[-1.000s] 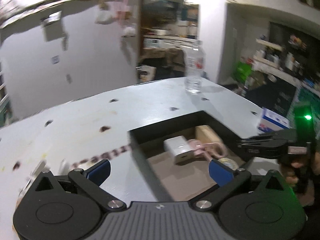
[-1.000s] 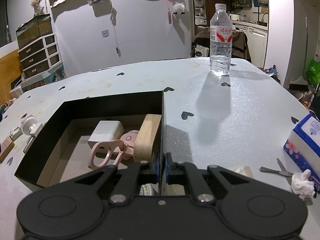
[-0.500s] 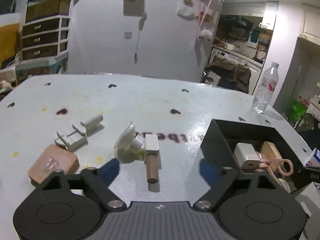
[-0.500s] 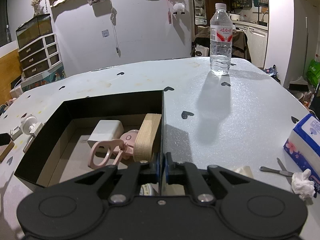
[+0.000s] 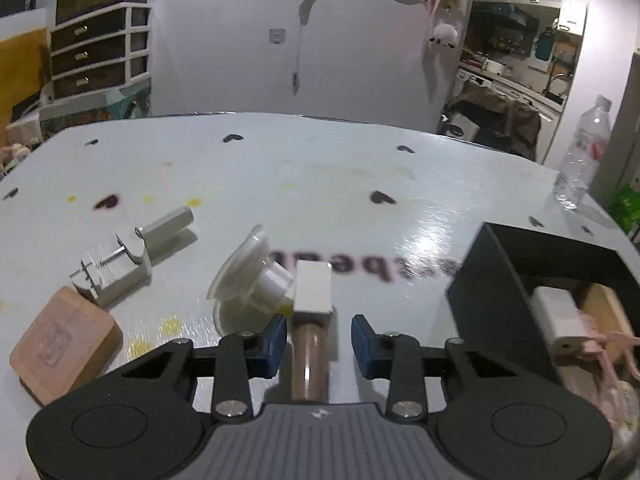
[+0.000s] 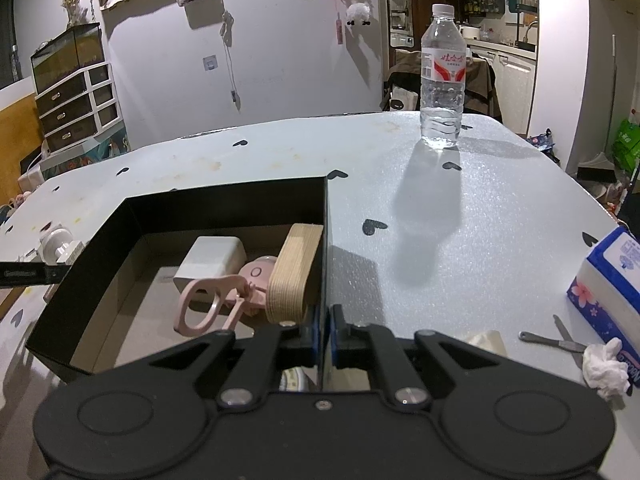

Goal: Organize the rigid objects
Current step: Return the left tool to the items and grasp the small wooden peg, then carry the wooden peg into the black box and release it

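Observation:
In the left wrist view my left gripper [image 5: 319, 338] is open, its blue pads on either side of the brown handle [image 5: 309, 364] of a suction-cup holder with a white block [image 5: 313, 292] and clear cup [image 5: 244, 270]; the pads do not touch it. A grey clamp tool [image 5: 128, 258] and a wooden block [image 5: 66, 344] lie to its left. In the right wrist view my right gripper [image 6: 325, 330] is shut on the right wall of the black box [image 6: 326, 240]. The box holds a white charger [image 6: 212, 258], pink scissors-like piece [image 6: 212, 308] and wooden block [image 6: 294, 272].
A water bottle [image 6: 442, 80] stands at the far right of the white table [image 6: 460, 220]. A tissue pack [image 6: 612, 280], metal tweezers [image 6: 556, 342] and crumpled tissue [image 6: 604, 368] lie at the right. The box also shows in the left wrist view [image 5: 492, 280].
My left gripper swung from the box to the loose items on the left, came down over the suction-cup holder and narrowed its jaws around the handle. My right gripper stayed still.

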